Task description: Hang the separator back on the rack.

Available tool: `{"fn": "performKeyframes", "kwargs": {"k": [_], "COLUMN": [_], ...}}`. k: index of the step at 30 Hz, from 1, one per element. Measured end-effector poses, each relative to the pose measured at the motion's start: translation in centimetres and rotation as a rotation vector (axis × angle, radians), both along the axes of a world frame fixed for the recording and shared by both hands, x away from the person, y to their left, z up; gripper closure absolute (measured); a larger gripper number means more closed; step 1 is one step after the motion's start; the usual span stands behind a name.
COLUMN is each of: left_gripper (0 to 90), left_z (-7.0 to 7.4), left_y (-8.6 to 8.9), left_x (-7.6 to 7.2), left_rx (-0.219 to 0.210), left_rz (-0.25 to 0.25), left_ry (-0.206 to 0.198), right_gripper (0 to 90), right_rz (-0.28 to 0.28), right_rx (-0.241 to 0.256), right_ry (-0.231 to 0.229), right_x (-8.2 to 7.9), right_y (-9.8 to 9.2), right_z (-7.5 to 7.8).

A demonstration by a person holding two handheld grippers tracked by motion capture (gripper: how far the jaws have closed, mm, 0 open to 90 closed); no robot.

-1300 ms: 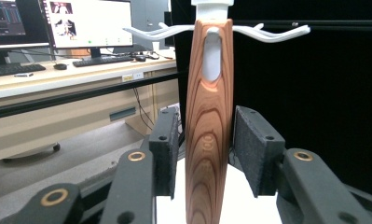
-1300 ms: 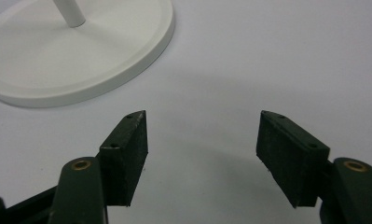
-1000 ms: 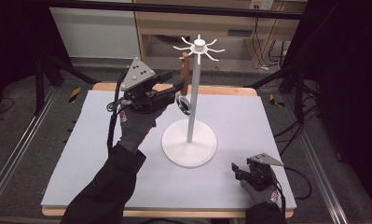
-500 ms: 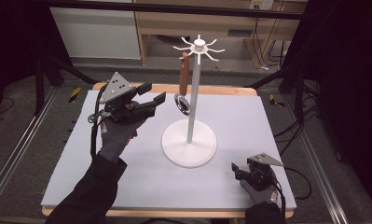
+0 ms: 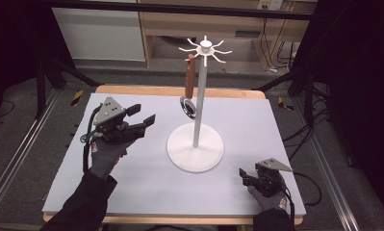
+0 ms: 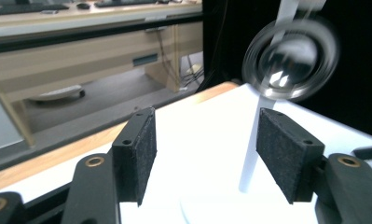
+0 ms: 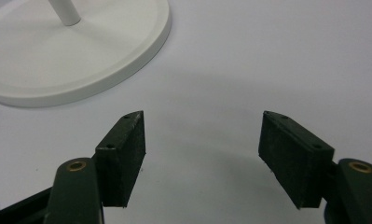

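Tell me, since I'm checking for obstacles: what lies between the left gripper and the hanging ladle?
Nothing: in the high view the stretch from the left gripper to the ladle is bare table.

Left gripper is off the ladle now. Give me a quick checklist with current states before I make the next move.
1. Ladle hangs from a hook of the white stand: ok.
2. Ladle at rest: cannot tell; its bowl is blurred in the left gripper view.
3. Left gripper open, nothing between its jaws: ok.
4. Left gripper apart from ladle and stand: ok.
5. Right gripper open, low over the white table, beside the stand's base: ok.
6. Stand upright on the table: ok.
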State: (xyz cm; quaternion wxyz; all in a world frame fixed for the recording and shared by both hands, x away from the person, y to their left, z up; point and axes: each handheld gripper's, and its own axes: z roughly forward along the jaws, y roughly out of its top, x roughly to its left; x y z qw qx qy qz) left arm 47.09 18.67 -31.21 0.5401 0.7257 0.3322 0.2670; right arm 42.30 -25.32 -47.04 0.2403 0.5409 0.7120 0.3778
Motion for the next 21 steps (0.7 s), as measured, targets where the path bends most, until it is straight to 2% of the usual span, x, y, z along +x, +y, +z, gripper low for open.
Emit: {"fn": "performKeyframes", "kwargs": {"k": [4,5,6,20,21], "left_gripper": [37.4,37.1,36.9,33.0,32.7], "left_z": [-1.9,-2.8,-2.8,-9.6,-10.7], "left_y": [1.0,1.4,1.4,4.9,5.6], "left_x": [-0.2,-0.4,-0.4,-1.2,-1.4], "left_rx": [0.020,0.021,0.021,0.104,0.100], "left_rz": [0.010,0.015,0.015,0.064,0.077], "left_ry": [0.023,0.042,0.042,0.177,0.200], "right_gripper": [31.8,31.6,31.6,30.7,30.4], "right_rz": [0.000,0.000,0.000,-0.017,-0.024], "right_rx": [-0.003,-0.001,-0.001,0.003,0.004], "right_ry": [-0.001,0.000,0.000,0.002,0.003], "right_x": [0.0,0.0,0.0,-0.1,-0.1], "right_y": [0.0,0.0,0.0,-0.2,-0.3], "right_z": [0.0,0.0,0.0,0.0,-0.1]}}
